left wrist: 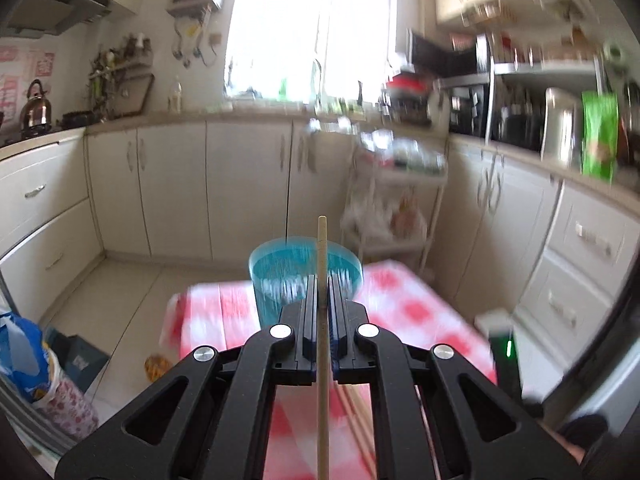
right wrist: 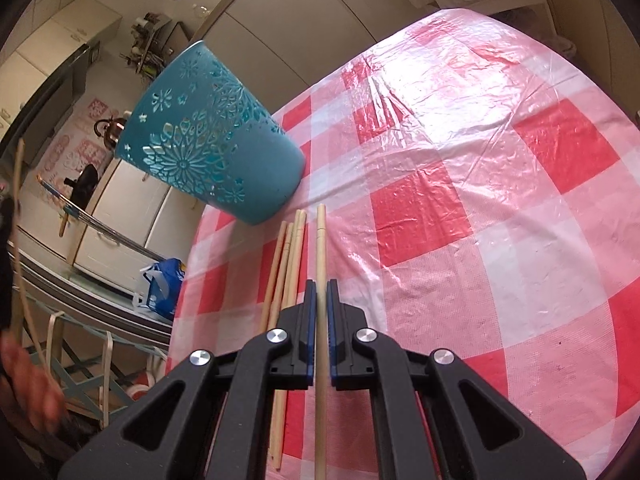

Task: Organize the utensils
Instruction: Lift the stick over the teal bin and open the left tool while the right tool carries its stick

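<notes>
My left gripper [left wrist: 321,286] is shut on a wooden chopstick [left wrist: 322,256] that points forward over the rim of a teal perforated cup [left wrist: 280,280], which stands on the red-and-white checked tablecloth [left wrist: 400,304]. My right gripper [right wrist: 320,292] is shut on another wooden chopstick [right wrist: 321,240], held low over the cloth [right wrist: 480,200]. Three more chopsticks [right wrist: 290,256] lie on the cloth just left of it. The teal cup [right wrist: 212,140] stands beyond them, at the table's far left. The left view is blurred by motion.
Cream kitchen cabinets [left wrist: 180,184] ring the room. A white rack cart [left wrist: 400,200] stands behind the table. A blue bag [right wrist: 164,284] sits on the floor left of the table. A folding frame with straps [right wrist: 80,360] is at the lower left.
</notes>
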`<state>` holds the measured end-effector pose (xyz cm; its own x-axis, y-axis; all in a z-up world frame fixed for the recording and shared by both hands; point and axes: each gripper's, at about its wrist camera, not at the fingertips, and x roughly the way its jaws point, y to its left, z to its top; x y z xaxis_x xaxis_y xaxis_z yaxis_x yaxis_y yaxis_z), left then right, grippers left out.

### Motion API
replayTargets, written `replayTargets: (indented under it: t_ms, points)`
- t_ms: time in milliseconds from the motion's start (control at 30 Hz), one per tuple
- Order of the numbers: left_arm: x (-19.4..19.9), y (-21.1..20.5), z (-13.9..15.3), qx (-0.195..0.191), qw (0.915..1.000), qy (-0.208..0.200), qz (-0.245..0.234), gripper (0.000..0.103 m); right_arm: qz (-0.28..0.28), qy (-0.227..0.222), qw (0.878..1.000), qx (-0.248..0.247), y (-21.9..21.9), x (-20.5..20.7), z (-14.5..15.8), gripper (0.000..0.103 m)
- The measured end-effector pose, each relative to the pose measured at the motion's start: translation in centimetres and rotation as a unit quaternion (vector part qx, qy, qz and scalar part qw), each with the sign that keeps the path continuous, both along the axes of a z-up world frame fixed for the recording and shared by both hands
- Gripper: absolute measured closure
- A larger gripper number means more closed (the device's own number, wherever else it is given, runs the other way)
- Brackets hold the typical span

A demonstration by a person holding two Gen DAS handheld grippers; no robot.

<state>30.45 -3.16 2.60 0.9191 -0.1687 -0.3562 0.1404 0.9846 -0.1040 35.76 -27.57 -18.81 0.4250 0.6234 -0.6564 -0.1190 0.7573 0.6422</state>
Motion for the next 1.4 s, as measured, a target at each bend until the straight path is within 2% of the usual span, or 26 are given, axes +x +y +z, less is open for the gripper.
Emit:
replayTargets:
  t_ms: [133, 333, 533, 700, 967, 1200, 1400]
  points:
    - [2.9, 1.4, 2.6, -0.03, 0.9983, -0.046, 0.022, 0.098, -0.001, 0.001, 1.0, 0.004, 0.1, -0.1, -0.1, 0.097]
    - [8.1, 2.3, 4.1, -0.067, 0.9944, -0.069, 0.043, 0.098, -0.01, 0.004, 1.0, 0.012, -0.3, 0.2, -0.4, 0.097]
    - [14.1, 2.4, 4.4, -0.093, 0.99, -0.082, 0.068, 0.098, -0.014, 0.004, 1.0, 0.022, -0.3, 0.5, -0.3, 0.097]
    - [18.6, 2.9, 2.8, -0.114, 0.9866, -0.07, 0.094, 0.098, -0.019, 0.004, 0.999, 0.028, -0.3, 0.8, -0.2, 0.097]
    - [20.7, 2.8, -1.1, -0.109, 0.9875, -0.049, 0.103, 0.098, -0.014, 0.004, 0.999, 0.029, 0.3, 1.2, -0.3, 0.097]
    - [19.8, 2.4, -3.2, -0.094, 0.9893, -0.038, 0.105, 0.098, -0.013, 0.004, 1.0, 0.025, 0.5, 1.2, -0.4, 0.097]
    - [18.7, 1.3, -4.6, -0.059, 0.9945, -0.009, 0.086, 0.097, -0.015, 0.001, 1.0, 0.024, 0.3, 1.2, -0.3, 0.097]
